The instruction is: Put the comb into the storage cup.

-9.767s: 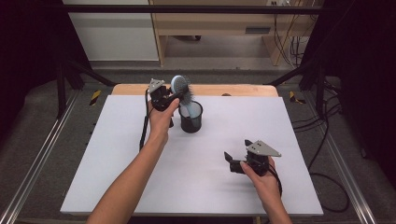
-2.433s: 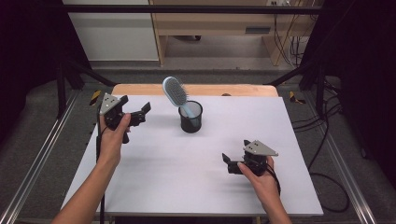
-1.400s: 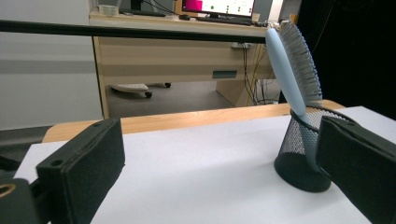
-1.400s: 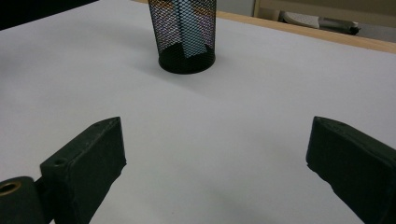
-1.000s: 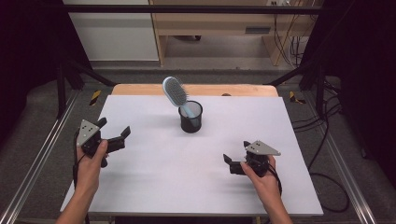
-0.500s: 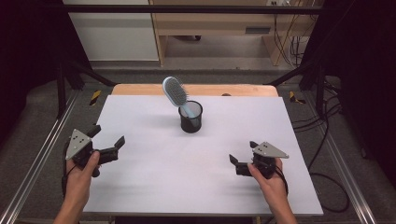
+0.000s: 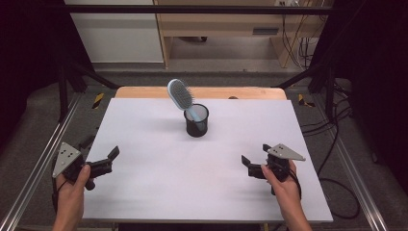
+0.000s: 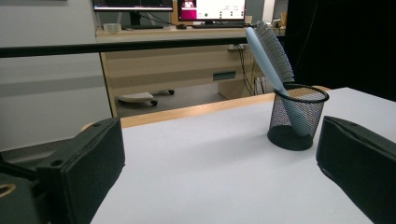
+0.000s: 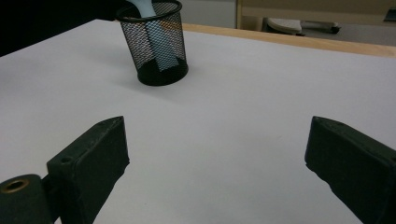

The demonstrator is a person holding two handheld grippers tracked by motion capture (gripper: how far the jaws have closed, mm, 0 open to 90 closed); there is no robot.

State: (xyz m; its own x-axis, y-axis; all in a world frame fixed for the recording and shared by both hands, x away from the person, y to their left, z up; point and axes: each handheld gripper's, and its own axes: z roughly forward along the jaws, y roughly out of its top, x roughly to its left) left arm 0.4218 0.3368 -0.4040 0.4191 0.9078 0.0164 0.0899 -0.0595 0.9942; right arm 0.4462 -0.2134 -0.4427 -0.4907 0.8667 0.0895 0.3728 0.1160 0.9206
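A light blue hairbrush [image 7: 179,95] stands handle-down, leaning left, in a black mesh cup [image 7: 196,122] at the table's far middle. My left gripper [image 7: 102,148] hovers open at the near left edge of the white table, far from the cup, with nothing in it. My right gripper [image 7: 255,154] rests open at the near right, also holding nothing. In the left gripper view the left gripper [image 8: 219,154] has its jaws wide apart, with the cup [image 8: 297,116] and the brush [image 8: 271,51] ahead to the right. In the right gripper view the right gripper [image 9: 217,154] frames bare table, the cup [image 9: 156,42] far ahead at the left.
The white table top [image 7: 159,144] has a wooden strip [image 7: 144,91] along its far edge. Metal rails [image 7: 43,159] run down both sides. A wooden desk [image 8: 187,60] with monitors stands beyond the table.
My left gripper has pulled back from the far left to the near left edge, open throughout. The right gripper has shifted slightly right and nearer. Brush and cup are unmoved.
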